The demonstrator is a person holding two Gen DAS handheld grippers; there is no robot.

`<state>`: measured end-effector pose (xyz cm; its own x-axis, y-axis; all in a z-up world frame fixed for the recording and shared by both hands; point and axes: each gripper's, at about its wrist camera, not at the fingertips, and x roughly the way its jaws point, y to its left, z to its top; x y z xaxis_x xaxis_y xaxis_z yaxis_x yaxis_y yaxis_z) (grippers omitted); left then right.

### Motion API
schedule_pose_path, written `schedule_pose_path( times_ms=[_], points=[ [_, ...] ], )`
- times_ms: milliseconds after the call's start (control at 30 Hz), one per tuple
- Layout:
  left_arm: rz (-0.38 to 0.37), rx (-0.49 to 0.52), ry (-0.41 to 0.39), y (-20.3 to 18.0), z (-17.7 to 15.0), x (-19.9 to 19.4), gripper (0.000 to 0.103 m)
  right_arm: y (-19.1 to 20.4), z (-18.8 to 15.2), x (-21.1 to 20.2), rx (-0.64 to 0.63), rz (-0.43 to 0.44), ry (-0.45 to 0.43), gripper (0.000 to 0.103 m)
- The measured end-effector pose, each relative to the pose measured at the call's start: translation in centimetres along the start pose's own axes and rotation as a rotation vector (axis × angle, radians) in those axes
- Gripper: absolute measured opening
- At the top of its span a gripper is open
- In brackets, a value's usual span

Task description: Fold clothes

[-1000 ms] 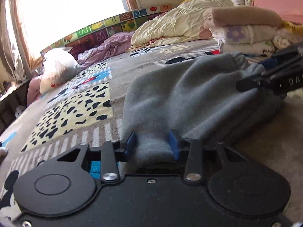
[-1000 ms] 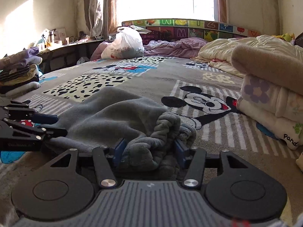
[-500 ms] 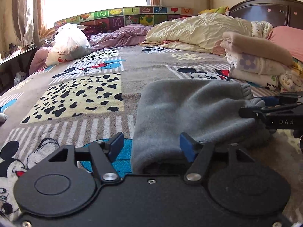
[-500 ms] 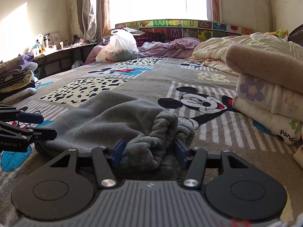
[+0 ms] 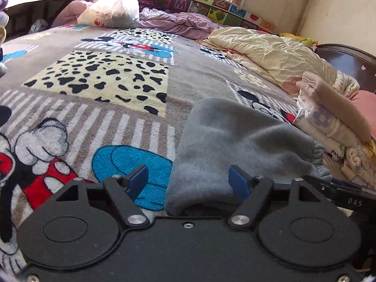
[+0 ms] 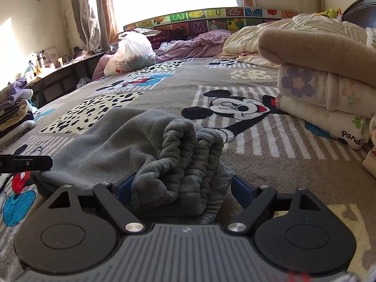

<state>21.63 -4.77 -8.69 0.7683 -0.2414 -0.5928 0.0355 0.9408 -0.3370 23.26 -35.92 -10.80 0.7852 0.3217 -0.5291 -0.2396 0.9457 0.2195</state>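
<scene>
- The grey fleece garment [image 5: 235, 148] lies folded on the cartoon-print blanket [image 5: 98, 80] that covers the bed, just in front of both grippers.
- The left gripper [image 5: 189, 181] has its jaws opening; the near edge of the garment lies between them, closer to the right-hand blue pad, and the left-hand pad stands clear over the blanket, so the cloth is let go.
- The right gripper [image 6: 181, 188] also has its jaws opening; the bunched elastic waistband [image 6: 188, 145] sits between the blue pads, with a visible gap at the right-hand pad, so the cloth is released and rests on the bed.
- In the right wrist view a dark finger of the left gripper shows at the left edge, just beside the garment's far end.
- In the left wrist view part of the right gripper [image 5: 340, 195] shows at the right edge, next to the gathered waistband.
- A stack of folded clothes [image 6: 324, 75] stands to the right of the garment, near it but apart: a beige piece on top, flowered white ones below.
- A cream quilt [image 5: 270, 54] and a purple sheet [image 5: 178, 23] lie crumpled farther back, with a white plastic bag [image 6: 131, 54] by the alphabet-print board [image 6: 211, 21] under the window.
- Another pile of clothes [image 6: 14, 108] sits at the left edge of the right wrist view.
</scene>
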Motion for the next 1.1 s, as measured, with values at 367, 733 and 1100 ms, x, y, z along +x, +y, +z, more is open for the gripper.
schedule_pose_path(
  times_ms=[367, 733, 1100],
  points=[
    [-0.161, -0.171, 0.087, 1.6, 1.2, 3.6, 0.076, -2.7, -0.6, 1.4, 0.25, 0.148, 0.078, 0.088],
    [-0.173, -0.285, 0.102, 1.1, 0.7, 2.7, 0.043, -3.1, -0.9, 1.8, 0.355, 0.204, 0.051, 0.075],
    [-0.282, -0.176, 0.041, -6.4, 4.2, -2.0, 0.035, -4.9, -0.6, -3.7, 0.492, 0.303, -0.155, 0.052]
  ],
)
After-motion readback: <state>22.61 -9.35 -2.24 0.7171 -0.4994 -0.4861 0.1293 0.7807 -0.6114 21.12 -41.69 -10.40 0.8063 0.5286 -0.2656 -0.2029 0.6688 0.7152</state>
